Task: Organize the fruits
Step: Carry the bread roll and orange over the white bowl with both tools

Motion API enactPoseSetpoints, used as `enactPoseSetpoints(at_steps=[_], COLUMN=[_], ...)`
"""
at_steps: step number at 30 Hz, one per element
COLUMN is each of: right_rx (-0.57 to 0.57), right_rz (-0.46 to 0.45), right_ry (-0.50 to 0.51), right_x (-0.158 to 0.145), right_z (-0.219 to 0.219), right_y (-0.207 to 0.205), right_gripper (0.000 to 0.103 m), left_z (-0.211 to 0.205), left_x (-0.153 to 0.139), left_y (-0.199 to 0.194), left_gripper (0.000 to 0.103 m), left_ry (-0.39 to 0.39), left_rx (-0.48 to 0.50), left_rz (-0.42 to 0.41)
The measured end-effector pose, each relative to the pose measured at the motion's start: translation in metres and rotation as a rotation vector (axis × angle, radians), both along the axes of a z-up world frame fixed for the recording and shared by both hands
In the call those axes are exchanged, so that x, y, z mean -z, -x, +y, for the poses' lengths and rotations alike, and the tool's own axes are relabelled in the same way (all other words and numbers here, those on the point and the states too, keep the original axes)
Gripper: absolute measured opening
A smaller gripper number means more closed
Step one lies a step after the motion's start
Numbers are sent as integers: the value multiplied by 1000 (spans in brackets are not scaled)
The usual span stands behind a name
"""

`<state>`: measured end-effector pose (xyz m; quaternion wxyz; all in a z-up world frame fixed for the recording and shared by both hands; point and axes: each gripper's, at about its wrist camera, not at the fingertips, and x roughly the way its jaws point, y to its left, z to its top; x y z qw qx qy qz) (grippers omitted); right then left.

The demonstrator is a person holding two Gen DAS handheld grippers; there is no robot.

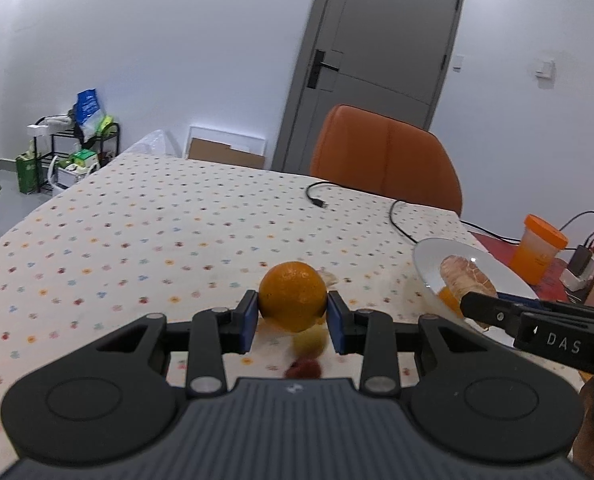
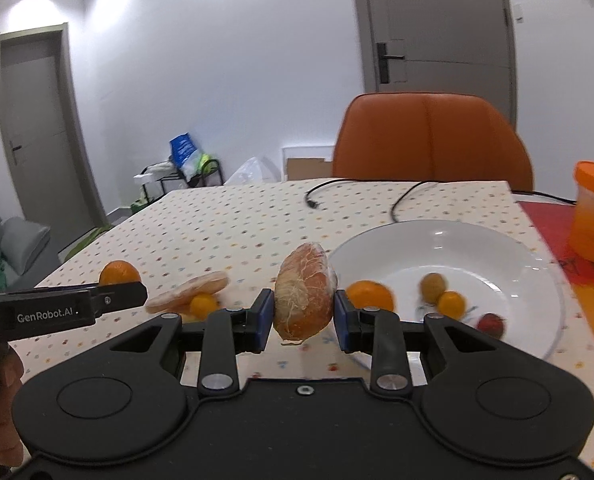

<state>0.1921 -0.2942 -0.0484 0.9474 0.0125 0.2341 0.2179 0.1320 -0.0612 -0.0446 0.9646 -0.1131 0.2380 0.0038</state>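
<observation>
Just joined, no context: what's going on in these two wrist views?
A person is sorting fruit with a handheld gripper in each hand. The left gripper is shut on an orange, held above the dotted tablecloth. The right gripper is shut on a wrapped reddish-brown piece of fruit, held beside the white plate. The plate already holds several small fruits, including another orange. A flat slice and a small orange fruit lie on the cloth.

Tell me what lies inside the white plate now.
The white plate holds an orange, a greenish fruit, a small orange fruit and a red fruit; the right gripper hides its near rim.
</observation>
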Motion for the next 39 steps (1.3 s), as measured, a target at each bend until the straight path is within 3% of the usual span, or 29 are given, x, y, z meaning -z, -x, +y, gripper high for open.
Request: enactPoseSetpoints(at_steps=[21, 39], right_rx=[197, 258], right_rz=[-6, -1], right_ry=[-36, -59], right_x=[7, 21], right_z=[-81, -117], right_y=[-3, -26], right_gripper=[30, 30], left_z=[-67, -119], left_x=[-7, 1], left_y=[-25, -60], left_gripper=[35, 35], left_ry=[-60, -94], left_rx=[170, 265], left_rz=[-14, 2])
